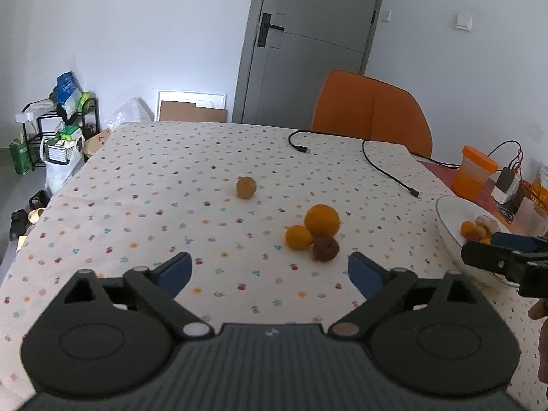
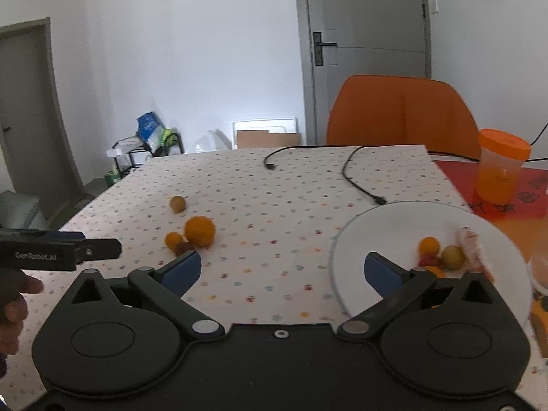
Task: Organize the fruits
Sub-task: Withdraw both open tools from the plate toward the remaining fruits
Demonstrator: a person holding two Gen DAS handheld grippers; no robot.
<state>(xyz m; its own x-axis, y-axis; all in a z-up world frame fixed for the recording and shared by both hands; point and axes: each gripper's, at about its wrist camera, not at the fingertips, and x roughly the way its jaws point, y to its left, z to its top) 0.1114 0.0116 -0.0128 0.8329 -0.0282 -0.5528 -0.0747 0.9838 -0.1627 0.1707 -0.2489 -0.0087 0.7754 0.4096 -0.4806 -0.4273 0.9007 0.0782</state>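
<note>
On the flowered tablecloth a large orange (image 1: 322,220), a small orange (image 1: 299,237) and a brown fruit (image 1: 325,248) lie together; a yellow-brown fruit (image 1: 246,187) lies apart, farther back. My left gripper (image 1: 270,270) is open and empty, just short of the cluster. A white plate (image 2: 387,226) at the right holds a small orange (image 2: 429,246), a yellow fruit (image 2: 452,257) and other blurred pieces. My right gripper (image 2: 282,269) is open and empty, its right finger over the plate's near left rim. The cluster (image 2: 199,231) shows to its left.
A black cable (image 1: 383,167) lies across the far table. An orange lidded cup (image 2: 500,167) stands on a red mat at the right. An orange chair (image 1: 371,111) stands behind the table. A rack and bags are on the floor at left (image 1: 54,130).
</note>
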